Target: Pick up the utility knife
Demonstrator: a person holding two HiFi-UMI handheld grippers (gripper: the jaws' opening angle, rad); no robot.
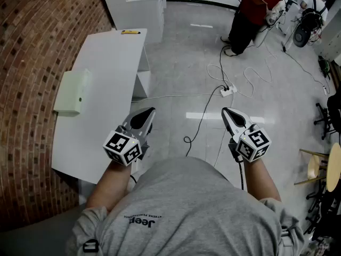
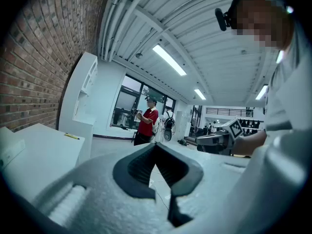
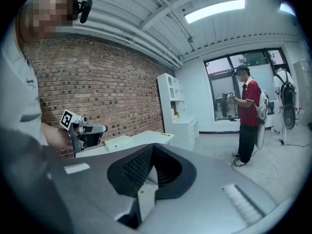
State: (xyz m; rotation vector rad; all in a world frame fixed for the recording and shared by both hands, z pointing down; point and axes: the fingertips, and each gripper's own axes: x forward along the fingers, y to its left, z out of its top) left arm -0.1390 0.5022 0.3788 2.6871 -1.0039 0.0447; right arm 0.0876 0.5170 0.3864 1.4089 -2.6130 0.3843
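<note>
Plainly, left claw (image 1: 150, 111) and right claw (image 1: 226, 111) sit closed, empty; shirt (image 1: 186, 204) reads "Jeep".

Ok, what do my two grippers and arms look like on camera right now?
The left gripper and right gripper are pale grey, tapered two-jaw shells with black ribbed pads. Each carries a white cube printed with black square markers. A dark cable trails from the right one. You wear a grey short-sleeved T-shirt.

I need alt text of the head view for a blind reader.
A person holds the left gripper and the right gripper, both shut and empty, near a white table. A yellow utility knife lies at the table's far end, a pale box nearer.
</note>
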